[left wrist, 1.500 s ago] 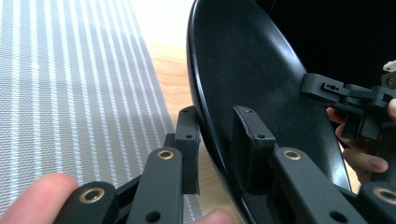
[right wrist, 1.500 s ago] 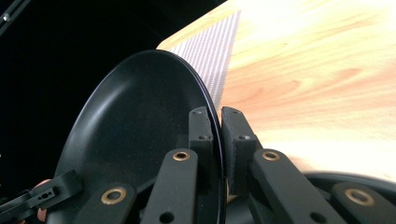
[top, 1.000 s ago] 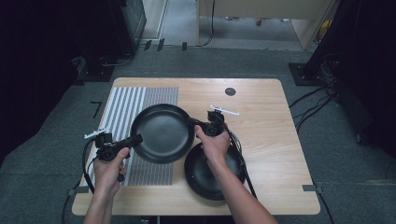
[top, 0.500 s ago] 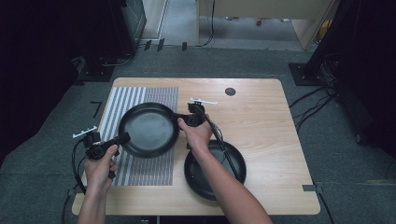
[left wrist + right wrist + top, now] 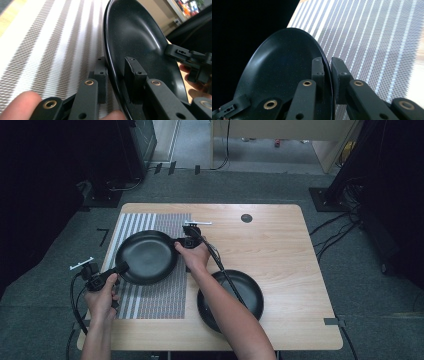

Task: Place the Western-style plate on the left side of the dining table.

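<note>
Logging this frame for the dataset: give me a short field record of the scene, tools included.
held item: black pan, over the striped mat
left tool: shut on the pan's near-left rim
right tool: shut on the pan's far-right rim
other item: second black pan on the wooden table, under the right forearm
pan's contact with mat: cannot tell

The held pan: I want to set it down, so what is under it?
Under the pan lies the striped mat on the table. The part of the mat directly beneath the pan is covered.
</note>
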Demonstrator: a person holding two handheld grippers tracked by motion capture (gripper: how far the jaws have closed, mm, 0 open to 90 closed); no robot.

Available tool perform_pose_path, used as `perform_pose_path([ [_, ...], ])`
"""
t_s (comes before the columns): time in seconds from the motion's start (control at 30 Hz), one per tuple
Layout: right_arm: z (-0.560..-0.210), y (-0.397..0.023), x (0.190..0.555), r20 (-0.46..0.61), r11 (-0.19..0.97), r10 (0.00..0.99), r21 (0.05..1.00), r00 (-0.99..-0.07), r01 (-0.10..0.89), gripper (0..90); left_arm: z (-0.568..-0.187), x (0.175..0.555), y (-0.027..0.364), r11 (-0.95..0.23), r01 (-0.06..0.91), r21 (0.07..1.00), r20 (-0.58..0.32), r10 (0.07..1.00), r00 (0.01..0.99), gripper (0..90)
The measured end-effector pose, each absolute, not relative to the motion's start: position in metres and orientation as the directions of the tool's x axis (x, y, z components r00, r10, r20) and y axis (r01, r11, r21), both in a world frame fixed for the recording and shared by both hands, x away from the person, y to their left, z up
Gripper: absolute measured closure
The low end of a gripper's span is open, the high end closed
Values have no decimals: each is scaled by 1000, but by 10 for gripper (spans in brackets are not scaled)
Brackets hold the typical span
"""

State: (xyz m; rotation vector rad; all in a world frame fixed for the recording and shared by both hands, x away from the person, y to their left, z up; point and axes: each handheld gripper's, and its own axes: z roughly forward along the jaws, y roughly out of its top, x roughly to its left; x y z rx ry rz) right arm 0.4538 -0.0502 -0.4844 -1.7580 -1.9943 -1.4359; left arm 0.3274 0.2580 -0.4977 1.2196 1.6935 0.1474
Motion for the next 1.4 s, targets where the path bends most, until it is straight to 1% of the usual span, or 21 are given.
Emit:
perform_pose_path([
  [0.1, -489, -44, 460, 625, -108, 710, 553, -326, 826, 820, -502, 329, 260, 496, 641, 586, -640, 769, -9, 735],
  [0.43, -506, -36, 475, 618, -103, 725, 534, -304, 839, 804, -512, 335, 252, 479, 628, 614, -581, 812, -51, 717],
  [0.57, -508, -32, 478, 596, -85, 736, 550, -319, 831, 798, -514, 336, 250, 457, 631, 627, -551, 832, -56, 703],
  [0.73, -512, -30, 479, 581, -91, 748, 567, -320, 819, 789, -512, 335, 241, 404, 619, 674, -483, 874, -45, 667],
  [0.93, -512, -27, 479, 544, -68, 768, 593, -337, 802, 793, -516, 337, 242, 392, 637, 664, -473, 880, -49, 638],
  [1.0, -511, -26, 478, 527, -55, 776, 602, -345, 797, 789, -515, 337, 240, 374, 643, 668, -455, 889, -45, 627],
  [1.1, -511, -24, 477, 512, -50, 786, 611, -347, 790, 775, -512, 338, 235, 321, 654, 685, -397, 917, -35, 585],
  [1.17, -508, -23, 474, 495, -42, 791, 631, -360, 775, 725, -511, 338, 228, 270, 659, 702, -336, 941, -27, 516],
  [1.2, -506, -23, 473, 479, -40, 798, 648, -366, 760, 679, -510, 337, 224, 243, 659, 711, -305, 952, -22, 478],
  [1.27, -499, -23, 469, 416, -24, 827, 700, -380, 714, 632, -510, 337, 219, 213, 662, 719, -265, 964, -22, 413],
  [1.3, -496, -24, 468, 401, -17, 831, 711, -386, 703, 604, -509, 337, 217, 202, 668, 717, -249, 968, -26, 380],
  [1.4, -487, -30, 463, 371, -9, 841, 737, -393, 676, 563, -507, 336, 214, 167, 668, 725, -199, 980, -29, 293],
])
